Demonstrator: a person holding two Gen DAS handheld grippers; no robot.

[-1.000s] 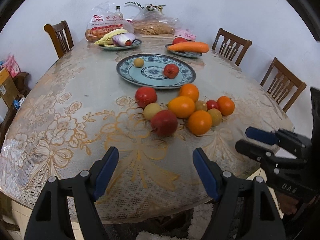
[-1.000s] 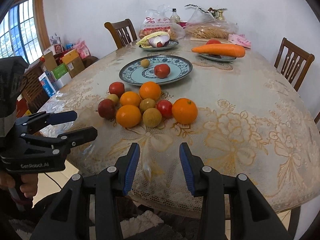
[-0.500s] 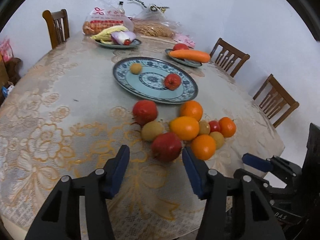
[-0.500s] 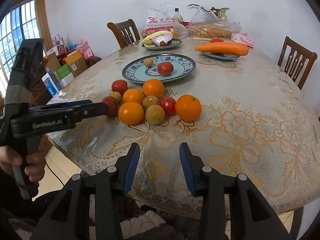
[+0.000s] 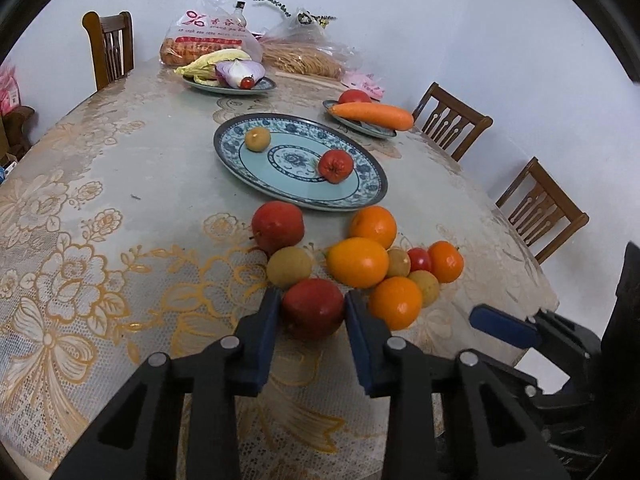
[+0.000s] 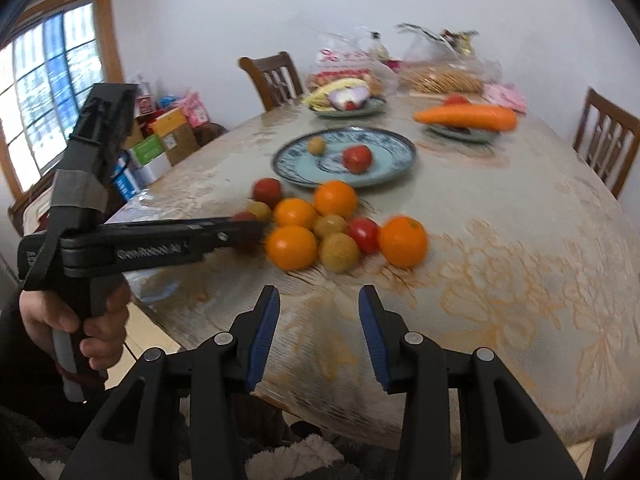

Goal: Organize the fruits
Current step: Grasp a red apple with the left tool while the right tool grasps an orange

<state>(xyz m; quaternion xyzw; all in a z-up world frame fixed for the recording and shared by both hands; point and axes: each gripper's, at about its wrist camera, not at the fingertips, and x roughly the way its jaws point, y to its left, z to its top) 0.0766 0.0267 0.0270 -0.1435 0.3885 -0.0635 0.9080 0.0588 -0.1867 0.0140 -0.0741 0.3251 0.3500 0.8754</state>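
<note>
Left wrist view: the left gripper (image 5: pixel 312 310) has just been closing its jaws, and both blue pads now press the sides of a dark red apple (image 5: pixel 313 307) sitting on the table (image 5: pixel 120 168) near its front edge. Just behind that apple lies the loose heap: a yellow-brown fruit (image 5: pixel 289 267), a second red apple (image 5: pixel 277 227), oranges (image 5: pixel 357 262), and a small tomato (image 5: pixel 419 259), touching one another. Farther toward the table's middle stands the blue patterned plate (image 5: pixel 360 196), holding one small yellow fruit (image 5: pixel 257 139) and one red fruit (image 5: pixel 335 165), well apart. The right gripper (image 6: pixel 319 322) hangs at the table's near edge, jaws parted around nothing.
</note>
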